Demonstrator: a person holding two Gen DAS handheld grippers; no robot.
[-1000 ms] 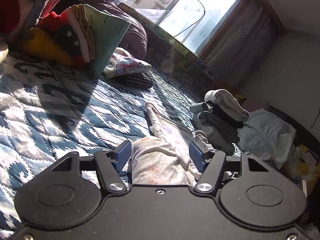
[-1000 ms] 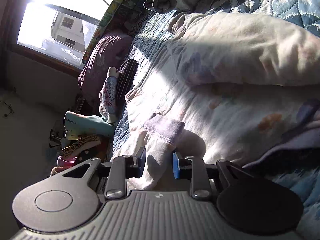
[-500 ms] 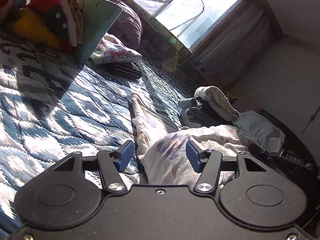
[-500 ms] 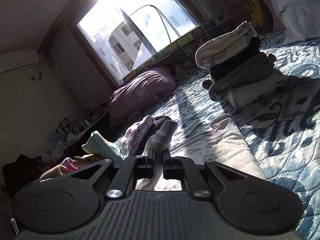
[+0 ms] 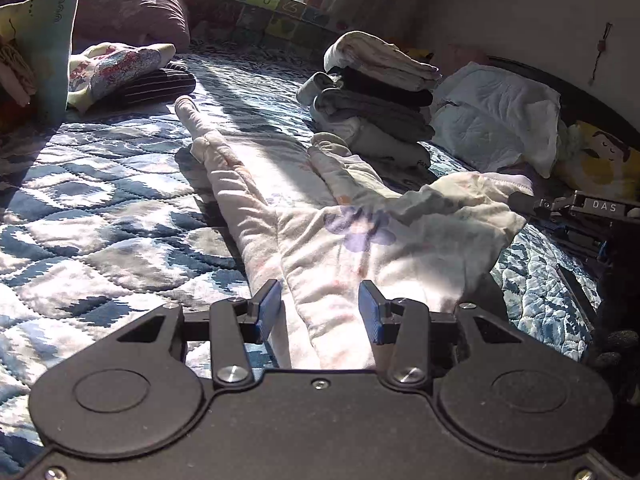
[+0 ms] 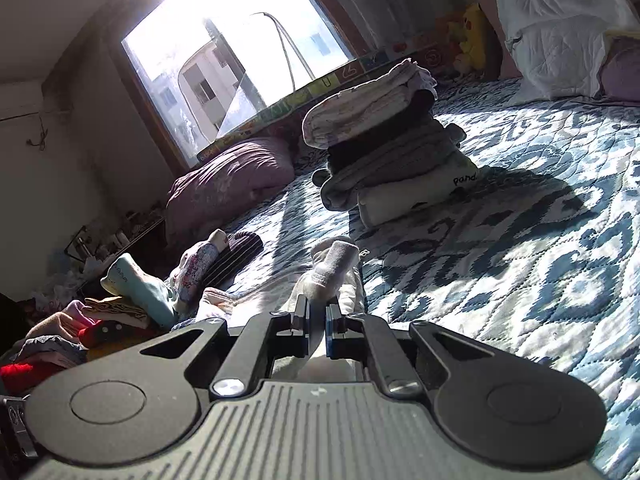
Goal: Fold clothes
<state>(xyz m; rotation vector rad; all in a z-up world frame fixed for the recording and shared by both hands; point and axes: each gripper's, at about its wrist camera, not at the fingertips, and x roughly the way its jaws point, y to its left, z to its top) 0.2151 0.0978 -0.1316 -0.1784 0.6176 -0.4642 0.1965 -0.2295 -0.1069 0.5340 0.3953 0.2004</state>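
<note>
Cream cotton printed with faint pink and purple flowers makes up the pyjama trousers point(image 5: 320, 216), which lie stretched along the blue-and-white quilted bedspread point(image 5: 100, 208), both legs running away toward the window point(image 6: 224, 52). The waist end is lifted and creased, one corner pulled off to the right. The left gripper point(image 5: 319, 310) stands with its blue-padded jaws spread wide, the fabric passing between them without being pinched. The right gripper point(image 6: 317, 330) is clenched on a bunched cuff of the trousers point(image 6: 330, 270), which sticks up past its fingertips. Beyond sits a stack of folded clothes point(image 6: 384, 152); its bottom white piece reads "pand". In the left view, a dark device point(image 5: 600, 208) at the right edge is lettered "DAS".
</note>
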